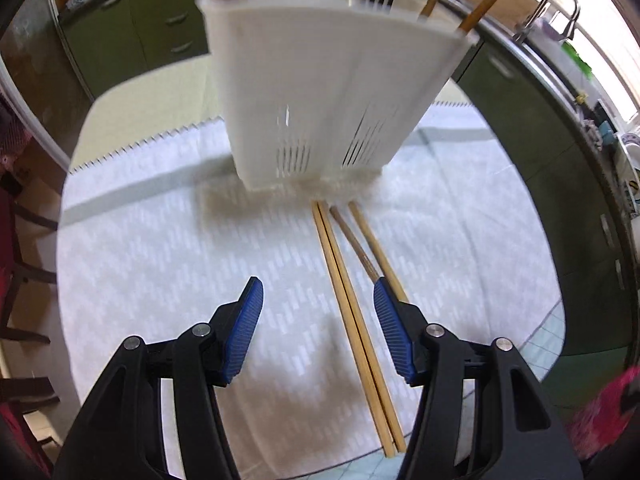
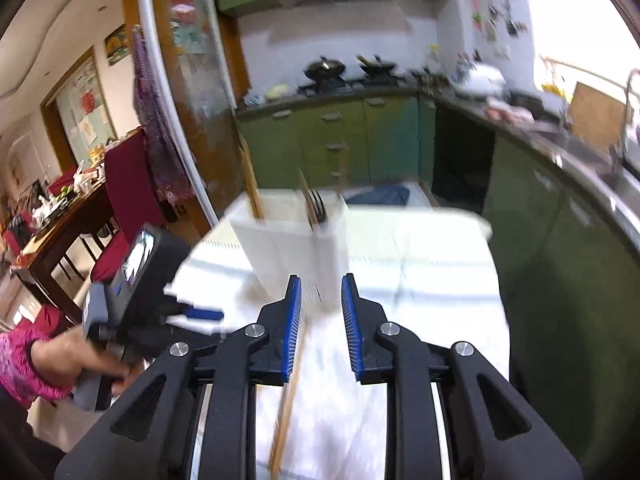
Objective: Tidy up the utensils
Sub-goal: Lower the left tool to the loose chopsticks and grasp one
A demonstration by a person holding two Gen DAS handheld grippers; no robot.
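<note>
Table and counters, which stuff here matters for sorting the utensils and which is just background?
Part of the job:
white utensil caddy
loose chopsticks on the tablecloth
fork in the caddy
left gripper
right gripper

Just lying about:
woks on the stove
faucet

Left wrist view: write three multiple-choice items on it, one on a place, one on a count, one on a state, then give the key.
1. Where do the loose chopsticks lie?
A. On the table cloth, in front of the white utensil holder
B. Inside a drawer
C. On the floor

2. How many loose chopsticks lie on the cloth?
A. One
B. Four
C. Seven

3. How is the left gripper?
A. Shut on a fork
B. Open, holding nothing
C. Shut on a chopstick

Key: 1 A, they run from the holder's foot toward the camera; 2 B, a touching pair plus two more beside it; 3 B, both blue pads stand apart over the cloth.
</note>
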